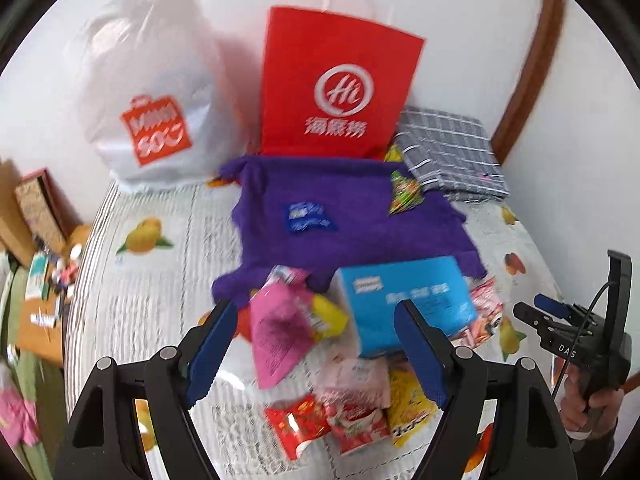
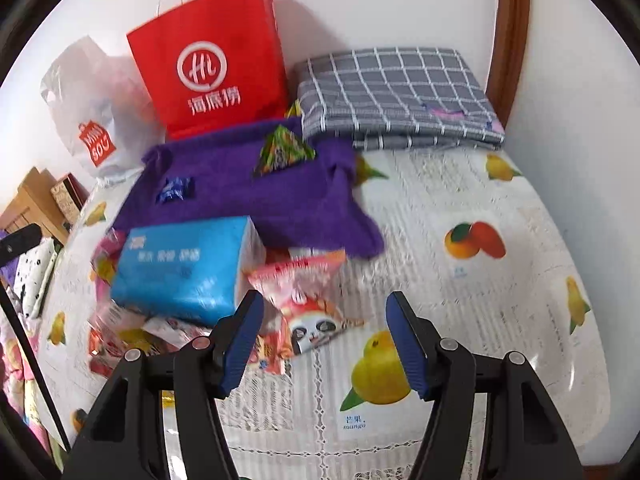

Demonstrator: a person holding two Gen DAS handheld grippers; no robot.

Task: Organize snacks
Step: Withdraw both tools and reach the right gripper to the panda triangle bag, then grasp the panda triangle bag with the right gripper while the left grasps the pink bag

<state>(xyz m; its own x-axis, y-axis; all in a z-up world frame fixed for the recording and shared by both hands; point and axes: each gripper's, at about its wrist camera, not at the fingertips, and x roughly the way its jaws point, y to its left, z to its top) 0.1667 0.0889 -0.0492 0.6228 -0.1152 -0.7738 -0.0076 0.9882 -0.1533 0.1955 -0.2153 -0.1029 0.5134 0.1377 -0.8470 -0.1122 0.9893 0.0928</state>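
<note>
The snack packets (image 1: 340, 408) lie heaped on the bed (image 2: 480, 208) beside a blue box (image 1: 408, 300), light, crinkly and slippery, so pinching a sealed edge seems best. Both the left hand-held gripper (image 1: 316, 344) and right hand-held gripper (image 2: 324, 340) gape wide, holding nothing.

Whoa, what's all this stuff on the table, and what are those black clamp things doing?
Someone is sorting snacks with a hand-held clamp in each hand. Both the left gripper and the right gripper are open and hold nothing. They hover over a heap of snack packets around a blue box. Two small packets, a blue one and a green one, lie on a purple cloth in front of a red paper bag.
</note>
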